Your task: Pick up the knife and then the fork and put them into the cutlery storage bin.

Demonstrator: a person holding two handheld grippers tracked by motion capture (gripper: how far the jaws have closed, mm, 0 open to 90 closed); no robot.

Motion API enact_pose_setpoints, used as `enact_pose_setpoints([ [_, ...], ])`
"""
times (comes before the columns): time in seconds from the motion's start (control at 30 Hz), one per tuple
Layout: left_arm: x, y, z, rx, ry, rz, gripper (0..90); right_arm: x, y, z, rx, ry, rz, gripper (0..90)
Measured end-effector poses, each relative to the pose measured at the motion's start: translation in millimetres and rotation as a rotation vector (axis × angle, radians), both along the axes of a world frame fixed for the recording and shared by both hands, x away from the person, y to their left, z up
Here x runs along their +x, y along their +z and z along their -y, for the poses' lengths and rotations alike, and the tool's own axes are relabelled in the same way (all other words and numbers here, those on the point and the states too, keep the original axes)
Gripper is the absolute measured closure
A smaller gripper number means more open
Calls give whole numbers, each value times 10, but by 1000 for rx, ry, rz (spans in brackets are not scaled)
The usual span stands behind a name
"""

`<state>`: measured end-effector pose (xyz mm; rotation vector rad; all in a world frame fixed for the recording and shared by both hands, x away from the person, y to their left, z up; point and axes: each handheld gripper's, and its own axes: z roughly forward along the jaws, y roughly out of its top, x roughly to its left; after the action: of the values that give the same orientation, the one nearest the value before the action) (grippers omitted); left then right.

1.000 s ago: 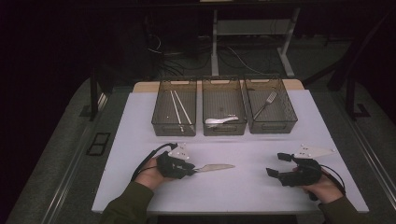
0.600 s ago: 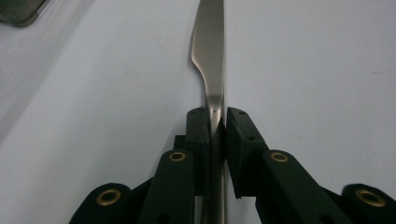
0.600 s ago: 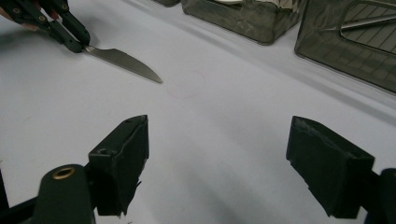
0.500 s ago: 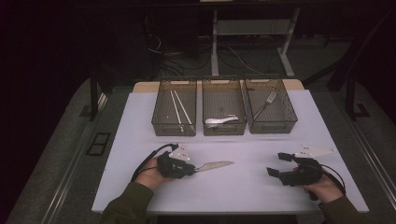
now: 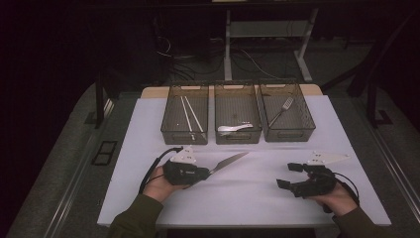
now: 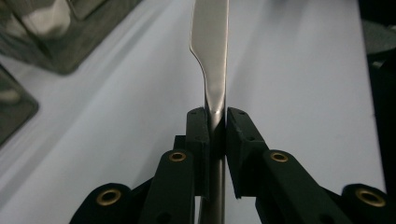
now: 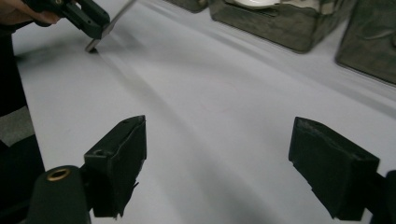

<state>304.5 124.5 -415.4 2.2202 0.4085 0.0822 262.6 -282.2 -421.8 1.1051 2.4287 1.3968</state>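
Note:
A metal table knife [image 5: 229,162] is clamped by its handle in my left gripper [image 5: 205,172], at the front left of the white table. Its blade points up and right toward the bins. In the left gripper view both pads press on the handle of the knife [image 6: 210,46], and my left gripper [image 6: 216,126] is shut on it. My right gripper [image 5: 286,176] rests low at the front right, open with nothing between its fingers. In the right gripper view my right gripper [image 7: 217,158] stands wide over bare table. Farther off, the left gripper [image 7: 88,18] holds the knife [image 7: 100,35].
Three clear bins stand in a row at the back of the table. The left bin [image 5: 171,126] holds chopsticks [image 5: 190,114], the middle bin [image 5: 237,138] a white spoon [image 5: 234,129], the right bin [image 5: 303,124] a fork [image 5: 281,111]. White tabletop [image 5: 247,193] lies between the grippers.
The knife's blade has swung from nearly level across the table to slanting up toward the bins. The right gripper has kept still.

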Motion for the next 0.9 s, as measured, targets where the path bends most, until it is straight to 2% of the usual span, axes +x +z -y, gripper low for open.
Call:
enact_pose_setpoints([
  [0.1,-23,61,66,-32,-2,8,793,27,21,-100,9,25,-5,180],
  [0.23,-60,132,208,-61,-3,20,793,91,71,-241,71,62,13,184],
  [0.33,-60,155,307,-74,13,28,793,121,123,-331,110,73,47,184],
  [0.47,-39,165,427,-83,56,39,793,141,163,-405,161,80,58,183],
  [0.6,-34,192,554,-100,100,61,794,180,242,-537,129,73,36,178],
  [0.63,-37,200,586,-107,114,63,793,191,263,-569,142,72,26,178],
  [0.67,-38,208,615,-110,125,64,793,205,286,-596,151,59,29,199],
  [0.77,-51,226,705,-110,149,80,794,249,357,-667,208,53,40,336],
  [0.87,-64,234,780,-114,163,93,793,308,407,-750,223,64,45,451],
  [0.9,-73,233,810,-130,172,91,793,327,414,-780,228,61,36,472],
])
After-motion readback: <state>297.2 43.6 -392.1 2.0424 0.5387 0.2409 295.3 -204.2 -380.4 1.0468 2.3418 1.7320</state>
